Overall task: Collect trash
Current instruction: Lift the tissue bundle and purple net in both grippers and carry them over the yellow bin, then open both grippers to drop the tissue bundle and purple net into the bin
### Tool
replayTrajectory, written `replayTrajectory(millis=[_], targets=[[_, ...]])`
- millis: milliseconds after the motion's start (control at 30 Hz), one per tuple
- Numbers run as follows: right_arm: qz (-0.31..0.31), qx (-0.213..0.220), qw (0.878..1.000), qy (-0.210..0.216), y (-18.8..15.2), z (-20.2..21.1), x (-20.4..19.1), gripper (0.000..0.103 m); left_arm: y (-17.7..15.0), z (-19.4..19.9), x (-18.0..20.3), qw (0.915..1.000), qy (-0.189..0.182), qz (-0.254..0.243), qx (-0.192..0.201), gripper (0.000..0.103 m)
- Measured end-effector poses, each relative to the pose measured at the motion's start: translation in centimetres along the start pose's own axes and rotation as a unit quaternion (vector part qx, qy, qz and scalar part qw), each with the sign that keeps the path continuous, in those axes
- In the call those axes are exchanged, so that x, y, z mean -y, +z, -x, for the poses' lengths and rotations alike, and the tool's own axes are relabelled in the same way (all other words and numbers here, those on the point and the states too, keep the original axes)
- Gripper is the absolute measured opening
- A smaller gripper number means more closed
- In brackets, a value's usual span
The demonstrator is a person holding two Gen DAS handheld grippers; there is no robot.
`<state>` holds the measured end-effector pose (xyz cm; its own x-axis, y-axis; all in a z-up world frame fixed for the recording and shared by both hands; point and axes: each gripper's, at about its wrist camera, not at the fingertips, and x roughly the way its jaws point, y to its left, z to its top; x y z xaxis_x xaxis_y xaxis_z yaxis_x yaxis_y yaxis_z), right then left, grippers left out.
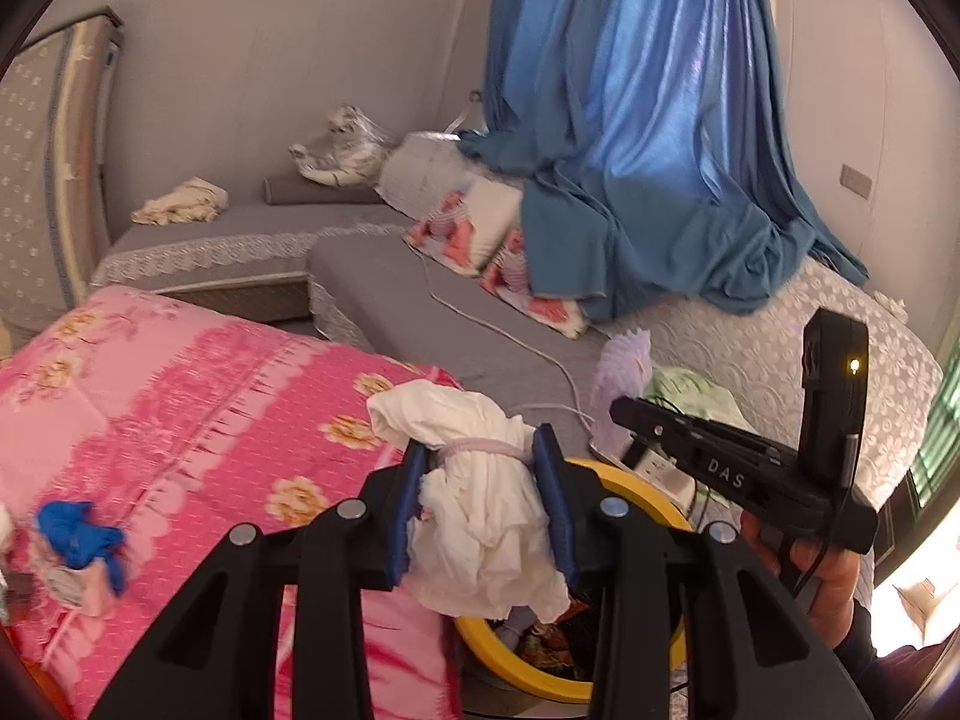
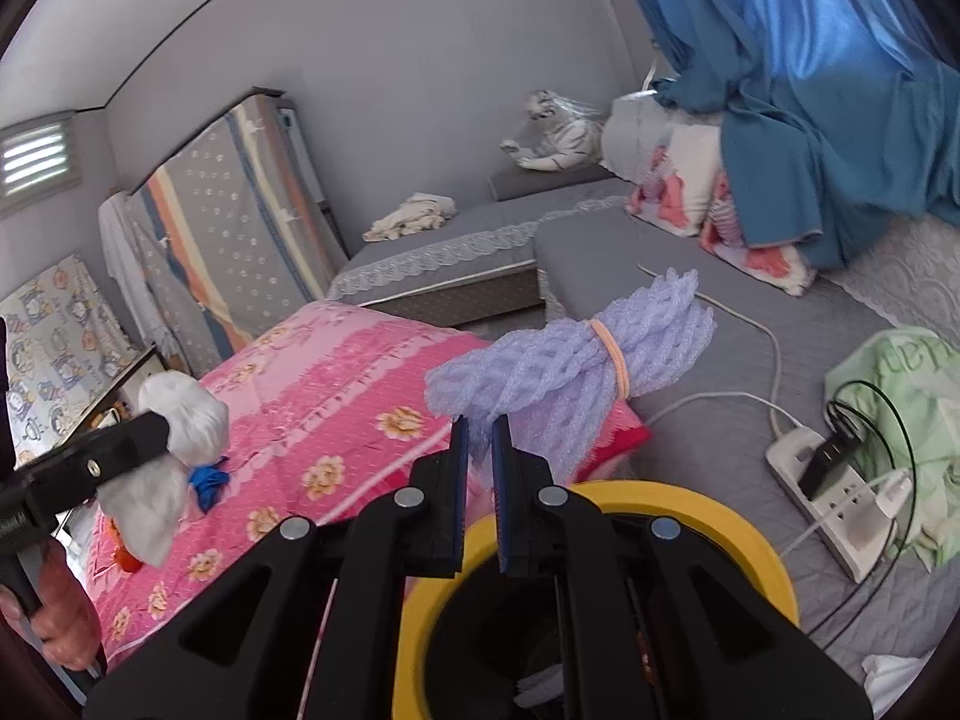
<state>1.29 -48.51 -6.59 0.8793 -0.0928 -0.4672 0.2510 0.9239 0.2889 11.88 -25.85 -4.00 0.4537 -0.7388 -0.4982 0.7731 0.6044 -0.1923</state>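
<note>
My left gripper is shut on a white crumpled paper bundle tied with a pale band, held just left of and above a yellow-rimmed trash bin. Colourful trash lies inside the bin. My right gripper is shut on a purple foam net bundle bound with an orange band, above the yellow bin's rim. In the left wrist view the right gripper shows at right with the purple foam net. The right wrist view shows the left gripper with the white bundle at left.
A pink floral quilt lies left of the bin, with a blue scrap on it. Grey mattresses, a white power strip with cables, a green bag and a blue curtain surround the spot. A hand grips the right tool.
</note>
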Motion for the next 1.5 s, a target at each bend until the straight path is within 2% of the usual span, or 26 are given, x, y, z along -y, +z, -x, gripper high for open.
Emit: replayTrajectory(millis=[500, 1033, 1133, 1200, 1300, 1333, 1367, 1500], targets=[[-0.042, -0.041, 0.998, -0.034, -3.5, -0.3, 4.9, 0.007, -3.2, -7.8, 2.4, 0.9963, -0.046, 0.002, -0.073, 0.034], [-0.073, -0.073, 0.994, -0.048, -5.2, -1.3, 7.3, 0.008, -4.8, -11.2, 3.9, 0.9906, -0.072, 0.006, -0.116, 0.034], [-0.078, -0.074, 0.993, -0.049, -5.2, -1.4, 7.5, 0.008, -4.8, -11.3, 3.9, 0.9907, -0.068, 0.007, -0.117, 0.04], [-0.081, -0.075, 0.993, -0.052, -5.2, -1.5, 7.7, 0.009, -4.8, -11.3, 3.7, 0.9909, -0.067, 0.013, -0.116, 0.05], [-0.087, -0.075, 0.992, -0.058, -5.2, -1.4, 8.1, 0.02, -4.7, -11.2, 3.2, 0.9913, -0.063, 0.025, -0.113, 0.059], [-0.09, -0.073, 0.991, -0.059, -5.2, -1.4, 8.2, 0.03, -4.7, -11.2, 2.9, 0.9914, -0.061, 0.03, -0.112, 0.061], [-0.093, -0.071, 0.991, -0.061, -5.2, -1.3, 8.4, 0.034, -4.6, -11.1, 2.6, 0.9914, -0.061, 0.035, -0.111, 0.063], [-0.097, -0.063, 0.991, -0.066, -5.0, -0.8, 8.6, 0.034, -4.3, -10.6, 1.6, 0.9922, -0.051, 0.045, -0.104, 0.063]])
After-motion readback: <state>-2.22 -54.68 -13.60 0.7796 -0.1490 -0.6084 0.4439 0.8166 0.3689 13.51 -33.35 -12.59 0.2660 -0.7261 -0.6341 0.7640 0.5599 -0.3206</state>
